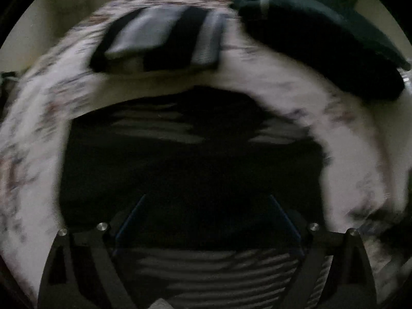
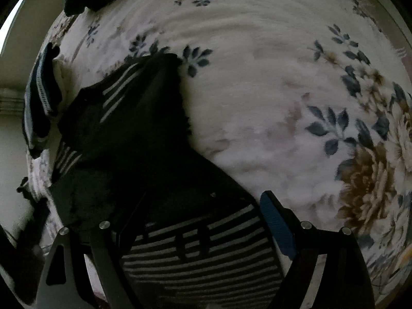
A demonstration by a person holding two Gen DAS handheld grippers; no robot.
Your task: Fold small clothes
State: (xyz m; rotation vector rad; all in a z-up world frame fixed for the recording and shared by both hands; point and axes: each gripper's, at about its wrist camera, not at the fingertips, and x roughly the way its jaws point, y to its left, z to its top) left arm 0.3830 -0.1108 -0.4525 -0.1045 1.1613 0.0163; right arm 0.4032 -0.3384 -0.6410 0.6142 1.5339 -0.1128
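Note:
A black garment with thin pale stripes point(image 2: 123, 134) lies spread on a white floral blanket point(image 2: 270, 82). My right gripper point(image 2: 203, 219) hangs over the garment's near striped part, jaws wide apart, its blue pad point(image 2: 276, 224) at the cloth's right edge; nothing is pinched. In the blurred left wrist view the same dark garment point(image 1: 190, 159) fills the middle. There my left gripper point(image 1: 206, 213) stands open above it, and its pads do not press on the cloth.
A folded stack of black and grey striped clothes point(image 1: 159, 41) rests at the blanket's far side, also seen in the right wrist view point(image 2: 38, 97). A dark green heap point(image 1: 322, 38) lies beside it. The blanket's edge point(image 1: 23, 59) drops off toward a pale wall.

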